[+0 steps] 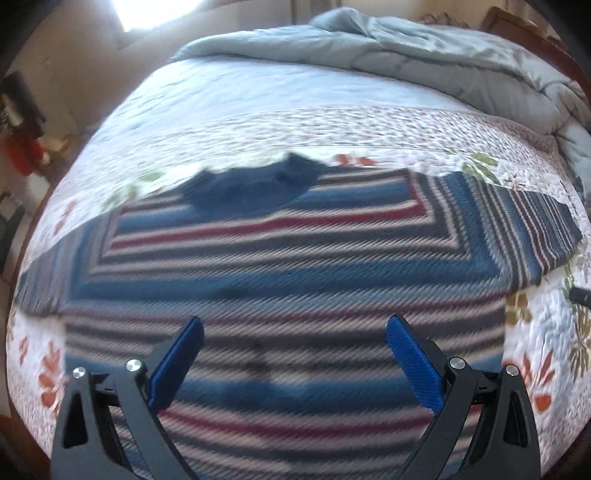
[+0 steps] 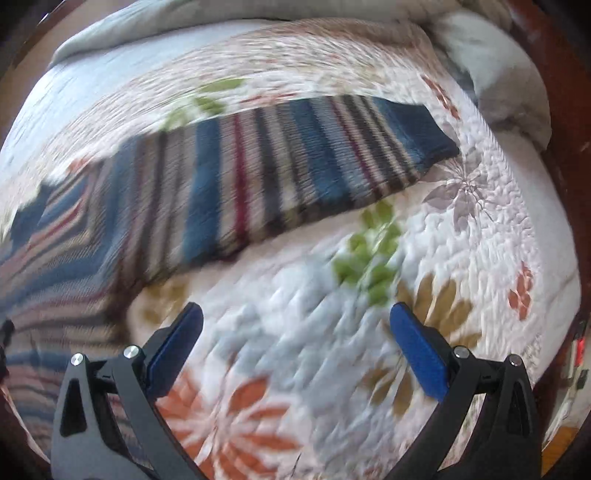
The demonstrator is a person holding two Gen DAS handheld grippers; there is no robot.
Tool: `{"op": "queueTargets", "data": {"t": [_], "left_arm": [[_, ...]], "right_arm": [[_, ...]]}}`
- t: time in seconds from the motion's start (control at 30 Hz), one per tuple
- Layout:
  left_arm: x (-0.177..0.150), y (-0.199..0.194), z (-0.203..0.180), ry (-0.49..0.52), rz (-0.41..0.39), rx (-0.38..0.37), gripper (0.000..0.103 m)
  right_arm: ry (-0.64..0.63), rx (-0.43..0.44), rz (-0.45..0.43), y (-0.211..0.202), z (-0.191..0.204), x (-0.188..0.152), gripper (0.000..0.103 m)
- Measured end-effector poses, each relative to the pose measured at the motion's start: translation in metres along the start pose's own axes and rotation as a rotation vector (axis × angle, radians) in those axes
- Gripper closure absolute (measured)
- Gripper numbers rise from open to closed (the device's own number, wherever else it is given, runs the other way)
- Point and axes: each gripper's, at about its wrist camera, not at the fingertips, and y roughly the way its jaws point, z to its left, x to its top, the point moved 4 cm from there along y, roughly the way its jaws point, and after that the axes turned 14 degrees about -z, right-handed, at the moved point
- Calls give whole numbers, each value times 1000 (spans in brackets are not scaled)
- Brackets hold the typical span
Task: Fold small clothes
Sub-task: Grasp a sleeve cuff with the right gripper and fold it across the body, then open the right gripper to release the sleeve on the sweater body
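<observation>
A striped polo shirt [image 1: 288,266] in blue, grey, white and red lies spread flat on the bed, its dark blue collar [image 1: 255,184] at the far side and both short sleeves out. My left gripper [image 1: 293,325] is open and empty, hovering over the shirt's lower body. In the right wrist view the shirt's right sleeve [image 2: 303,162] lies ahead and to the left. My right gripper [image 2: 295,314] is open and empty over the quilt, to the right of the shirt. Both views are motion-blurred.
The shirt lies on a white floral quilt [image 2: 461,236] covering the bed. A bunched grey comforter [image 1: 424,51] is heaped at the far end. Dark wooden bed frame [image 2: 554,92] edges the right side. A bright window [image 1: 155,11] is at far left.
</observation>
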Motion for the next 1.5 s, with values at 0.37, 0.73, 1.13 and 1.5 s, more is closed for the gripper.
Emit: {"op": "queueTargets", "data": {"t": [0.37, 0.73, 1.13, 1.5], "left_arm": [[29, 49, -76, 46, 7, -48, 4], [25, 71, -73, 20, 49, -32, 4], [27, 52, -13, -35, 14, 25, 4], [7, 9, 122, -169, -14, 140, 4]], "right_arm": [[162, -15, 93, 92, -92, 61, 2], [226, 2, 89, 129, -120, 89, 9], [117, 121, -207, 35, -41, 125, 90], [-346, 400, -356, -75, 224, 48, 89]]}}
